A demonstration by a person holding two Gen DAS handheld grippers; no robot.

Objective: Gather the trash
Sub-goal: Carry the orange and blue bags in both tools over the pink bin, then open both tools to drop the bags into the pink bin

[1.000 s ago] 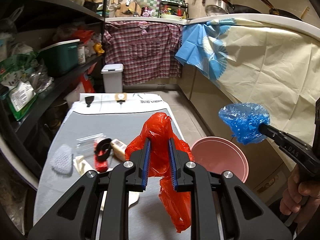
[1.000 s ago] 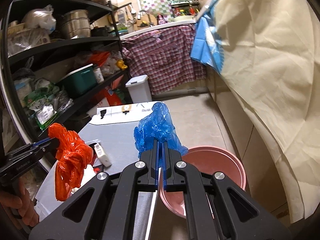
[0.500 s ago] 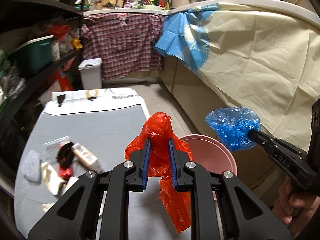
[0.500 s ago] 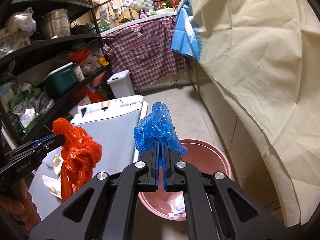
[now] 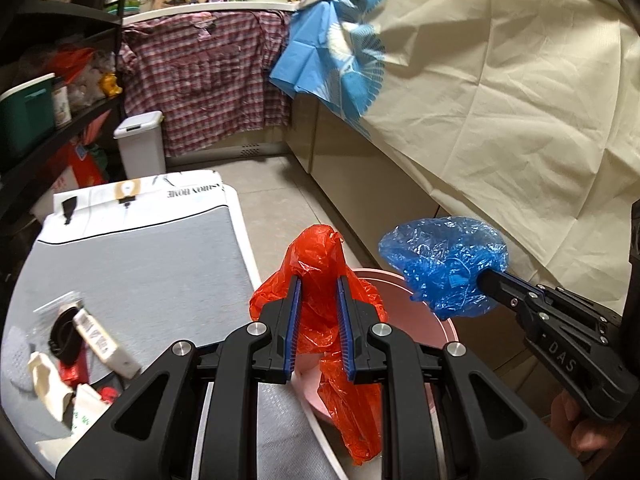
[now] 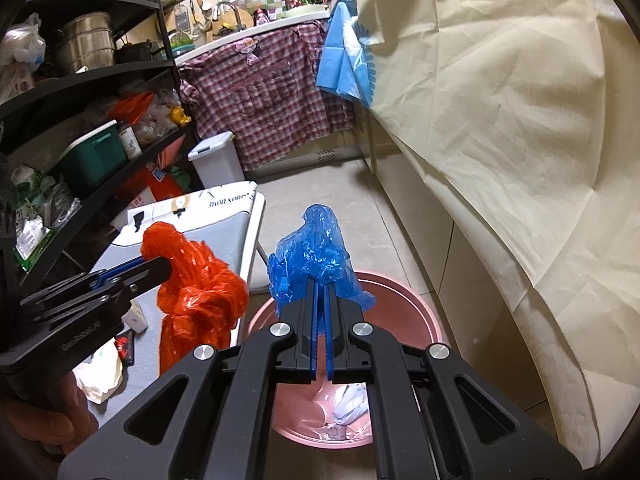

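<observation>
Carrying two crumpled plastic bags toward the pink basin (image 6: 416, 304) on the floor looks like the step in hand: the basin sits between the grey-topped table (image 5: 132, 264) and the cloth-draped counter (image 5: 500, 120), and some white scrap already lies in its bottom. The red bag (image 5: 320, 280) is pinched between the pads of the left gripper (image 5: 318, 304), its tail hanging over the table edge and the near rim of the basin. The blue bag (image 6: 310, 260) is clamped in the right gripper (image 6: 321, 308), whose jaws are pressed nearly together on the thin film, and it hangs above the basin's mouth. Next, I judge, each bag needs to be brought squarely over the opening and let go, the red one shifted a little further right to clear the table edge. Room is tight: the table edge is just beside the basin on one side, the counter front near on the other. More litter, including a small white packet (image 5: 102, 340), waits on the table.
</observation>
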